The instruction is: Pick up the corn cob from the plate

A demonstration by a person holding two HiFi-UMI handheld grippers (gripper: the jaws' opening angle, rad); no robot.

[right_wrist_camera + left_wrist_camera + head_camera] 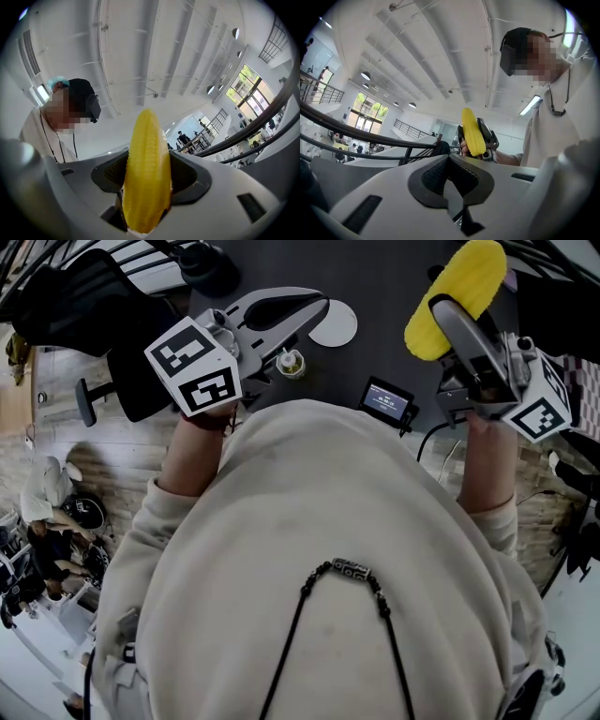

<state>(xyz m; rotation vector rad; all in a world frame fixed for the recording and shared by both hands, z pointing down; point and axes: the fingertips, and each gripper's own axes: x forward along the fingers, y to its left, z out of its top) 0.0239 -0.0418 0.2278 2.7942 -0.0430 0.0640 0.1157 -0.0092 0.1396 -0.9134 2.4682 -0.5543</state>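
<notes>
A yellow corn cob point(462, 285) is held in the air, my right gripper point(441, 313) shut on its lower part. In the right gripper view the corn cob point(146, 173) stands upright between the jaws of the right gripper point(145, 192) and points at the ceiling. The left gripper view shows the corn cob point(471, 133) from the side, in the right gripper point(486, 139). My left gripper point(317, 307) is raised at the left, shut with nothing in it; the left gripper point(452, 190) has its jaws together. The white plate point(335, 324) lies bare on the dark table.
On the dark table point(375, 296) a small cup-like object point(292, 362) stands near the plate, and a small black device with a screen point(387, 399) sits at the near edge. Black chairs point(84, 306) stand at the left. People point(52, 521) are on the floor below.
</notes>
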